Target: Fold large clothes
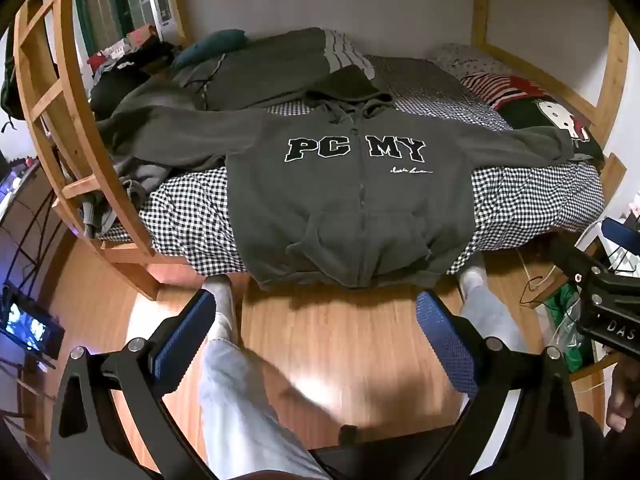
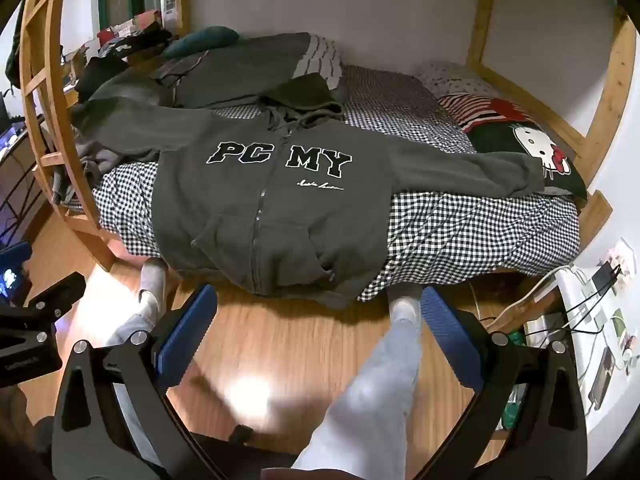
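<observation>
A dark grey zip hoodie with "PC MY" lettering lies face up and spread flat on the checked bed cover, sleeves stretched out to both sides, hem hanging over the near bed edge. My left gripper hovers over the wooden floor in front of the hem, jaws wide apart and holding nothing. My right gripper hangs likewise before the bed, open and apart from the cloth. The right gripper's body shows at the right of the left wrist view.
More dark clothes are piled at the back of the bed, and a cartoon-cat pillow lies at the right. A wooden ladder frame stands at the left. A person's legs in light trousers stand on the floor.
</observation>
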The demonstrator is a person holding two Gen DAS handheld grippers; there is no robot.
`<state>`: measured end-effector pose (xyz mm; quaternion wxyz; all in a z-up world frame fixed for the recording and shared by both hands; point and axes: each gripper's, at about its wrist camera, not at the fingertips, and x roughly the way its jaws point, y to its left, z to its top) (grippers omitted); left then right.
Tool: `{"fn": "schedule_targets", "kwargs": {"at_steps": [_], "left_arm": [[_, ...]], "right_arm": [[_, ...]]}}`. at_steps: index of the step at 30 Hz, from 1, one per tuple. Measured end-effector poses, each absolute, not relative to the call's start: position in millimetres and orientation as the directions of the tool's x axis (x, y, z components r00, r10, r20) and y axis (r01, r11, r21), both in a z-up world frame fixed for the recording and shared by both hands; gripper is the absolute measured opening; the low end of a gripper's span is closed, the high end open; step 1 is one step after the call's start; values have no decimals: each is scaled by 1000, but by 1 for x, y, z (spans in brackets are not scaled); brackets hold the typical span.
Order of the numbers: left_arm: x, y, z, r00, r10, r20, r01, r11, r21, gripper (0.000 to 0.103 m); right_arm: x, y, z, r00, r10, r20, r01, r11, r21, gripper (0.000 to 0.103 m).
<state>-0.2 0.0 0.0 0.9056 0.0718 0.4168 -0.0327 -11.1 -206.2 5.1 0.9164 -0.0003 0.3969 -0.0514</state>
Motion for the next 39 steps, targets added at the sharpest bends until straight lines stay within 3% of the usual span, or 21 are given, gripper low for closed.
{"fn": "schedule_targets", "kwargs": {"at_steps": [39], "left_arm": [[6,10,0,643,43,-765,107,984,145,98]], "right_arm": [[-11,-206,5,685,-86,-723,81,996,-42,100]]}}
